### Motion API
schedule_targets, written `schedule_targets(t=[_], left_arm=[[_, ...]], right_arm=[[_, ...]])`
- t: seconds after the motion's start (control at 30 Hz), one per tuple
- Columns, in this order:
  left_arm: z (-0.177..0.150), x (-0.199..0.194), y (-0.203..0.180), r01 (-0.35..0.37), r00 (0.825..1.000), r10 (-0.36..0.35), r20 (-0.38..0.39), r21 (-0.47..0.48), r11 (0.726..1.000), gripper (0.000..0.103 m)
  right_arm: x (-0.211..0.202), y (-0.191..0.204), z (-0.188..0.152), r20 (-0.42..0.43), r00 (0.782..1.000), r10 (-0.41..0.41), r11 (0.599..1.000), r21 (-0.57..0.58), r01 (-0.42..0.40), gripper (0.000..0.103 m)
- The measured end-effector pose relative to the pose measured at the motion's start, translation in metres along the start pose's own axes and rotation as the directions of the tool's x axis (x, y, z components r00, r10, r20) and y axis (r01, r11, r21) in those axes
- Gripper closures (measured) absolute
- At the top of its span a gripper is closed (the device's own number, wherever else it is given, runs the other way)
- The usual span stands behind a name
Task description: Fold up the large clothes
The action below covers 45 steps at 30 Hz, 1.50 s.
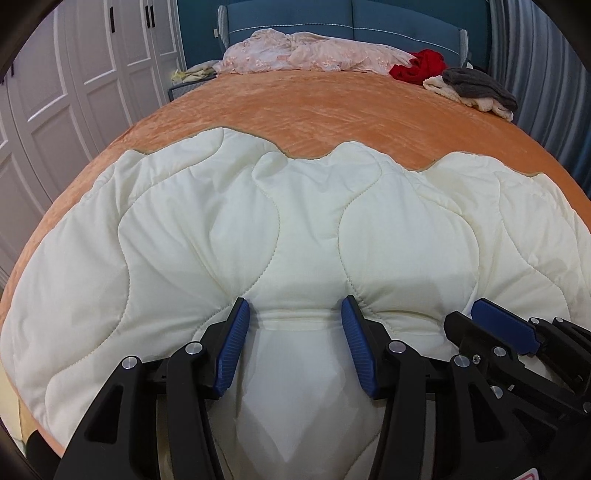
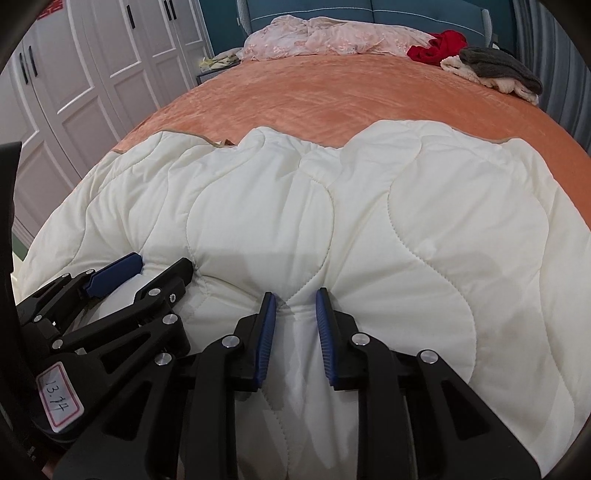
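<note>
Both grippers bite the near edge of a cream quilt (image 1: pixel 295 221) side by side: the left gripper (image 1: pixel 295 314) holds a broad bunch of fabric between half-spread jaws, the right gripper (image 2: pixel 295 299) pinches a narrow fold. The quilt lies across the foot of an orange bed (image 1: pixel 314 107), its far edge wavy. Beyond it, bare orange spread runs up to heaped clothes (image 1: pixel 476 88) and a blue headboard (image 1: pixel 332 18).

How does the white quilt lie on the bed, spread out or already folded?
Mostly spread: the white quilt covers the near part of the orange bed, far edge wavy and bunched. Whether it is doubled underneath, the pictures cannot tell.
</note>
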<state>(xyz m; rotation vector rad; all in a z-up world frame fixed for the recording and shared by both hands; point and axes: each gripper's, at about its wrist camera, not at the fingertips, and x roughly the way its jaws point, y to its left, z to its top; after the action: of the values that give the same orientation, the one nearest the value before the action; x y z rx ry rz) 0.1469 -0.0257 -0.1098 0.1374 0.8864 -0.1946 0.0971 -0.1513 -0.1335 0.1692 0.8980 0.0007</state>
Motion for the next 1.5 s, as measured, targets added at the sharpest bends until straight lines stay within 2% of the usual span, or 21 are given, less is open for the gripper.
schedule_targets(t=[0.2, 0.3, 0.37, 0.43, 0.5, 0.53, 0.67, 0.73, 0.8, 0.87, 0.9, 1.0, 1.1, 1.27, 1.4, 1.43, 1.5], left_arm=[[-0.001, 0.000, -0.001, -0.004, 1.000, 0.004, 0.002, -0.002, 1.000, 0.053], [0.005, -0.004, 0.002, 0.013, 1.000, -0.013, -0.020, -0.006, 1.000, 0.053], [0.012, -0.019, 0.014, 0.063, 0.996, -0.065, -0.056, -0.047, 0.997, 0.052], [0.014, -0.038, 0.032, 0.090, 0.994, -0.098, -0.054, -0.125, 0.988, 0.052], [0.010, -0.058, 0.056, 0.110, 0.992, -0.120, -0.042, -0.197, 0.974, 0.049], [0.007, -0.067, 0.070, 0.103, 0.993, -0.115, -0.040, -0.235, 0.967, 0.043], [-0.013, -0.090, 0.131, 0.067, 0.993, -0.099, -0.062, -0.390, 0.918, 0.037], [-0.027, -0.091, 0.161, 0.067, 0.989, -0.123, -0.088, -0.475, 0.878, 0.037], [-0.043, -0.084, 0.190, 0.067, 0.981, -0.159, -0.114, -0.567, 0.821, 0.037], [-0.053, -0.076, 0.206, 0.068, 0.974, -0.189, -0.127, -0.631, 0.772, 0.037], [-0.059, -0.069, 0.214, 0.086, 0.967, -0.225, -0.122, -0.671, 0.736, 0.037], [-0.064, -0.056, 0.218, 0.132, 0.950, -0.294, -0.102, -0.724, 0.677, 0.036], [-0.060, -0.048, 0.215, 0.146, 0.950, -0.300, -0.089, -0.723, 0.675, 0.027], [-0.056, -0.035, 0.214, 0.166, 0.948, -0.312, -0.061, -0.742, 0.649, 0.011], [-0.047, -0.032, 0.207, 0.147, 0.954, -0.291, -0.074, -0.732, 0.666, 0.010], [-0.045, -0.032, 0.205, 0.159, 0.951, -0.302, -0.066, -0.734, 0.661, 0.012], [-0.041, -0.034, 0.203, 0.188, 0.944, -0.327, -0.049, -0.735, 0.651, 0.025]], right_arm=[[0.001, 0.000, 0.001, -0.001, 1.000, -0.002, 1.000, 0.005, 0.002, 0.082], [-0.005, 0.003, 0.008, -0.028, 1.000, -0.008, 1.000, 0.013, 0.009, 0.082], [-0.020, 0.006, 0.016, -0.048, 0.999, -0.001, 0.999, 0.044, 0.003, 0.079], [-0.038, 0.012, 0.017, -0.038, 0.998, 0.052, 0.997, 0.067, -0.050, 0.080], [-0.050, 0.019, 0.016, -0.038, 0.997, 0.067, 0.996, 0.064, -0.065, 0.080], [-0.055, 0.024, 0.015, -0.043, 0.996, 0.083, 0.995, 0.060, -0.080, 0.080], [-0.056, 0.038, 0.006, -0.080, 0.992, 0.098, 0.995, 0.043, -0.095, 0.080], [-0.052, 0.043, 0.000, -0.100, 0.991, 0.085, 0.996, 0.029, -0.082, 0.079], [-0.045, 0.047, -0.004, -0.122, 0.990, 0.067, 0.998, 0.021, -0.065, 0.080], [-0.040, 0.047, -0.007, -0.133, 0.989, 0.060, 0.998, 0.030, -0.057, 0.080], [-0.038, 0.046, -0.007, -0.140, 0.988, 0.059, 0.998, 0.035, -0.054, 0.080], [-0.034, 0.047, -0.007, -0.153, 0.987, 0.051, 0.998, 0.034, -0.047, 0.080], [-0.030, 0.052, -0.008, -0.167, 0.986, 0.030, 1.000, 0.012, -0.028, 0.080], [-0.026, 0.056, -0.007, -0.174, 0.985, 0.004, 1.000, 0.002, -0.004, 0.080], [-0.024, 0.058, -0.007, -0.174, 0.985, -0.005, 1.000, -0.001, 0.005, 0.080], [-0.024, 0.058, -0.007, -0.174, 0.985, -0.005, 1.000, 0.000, 0.005, 0.080], [-0.024, 0.058, -0.007, -0.175, 0.985, -0.006, 1.000, 0.000, 0.006, 0.080]])
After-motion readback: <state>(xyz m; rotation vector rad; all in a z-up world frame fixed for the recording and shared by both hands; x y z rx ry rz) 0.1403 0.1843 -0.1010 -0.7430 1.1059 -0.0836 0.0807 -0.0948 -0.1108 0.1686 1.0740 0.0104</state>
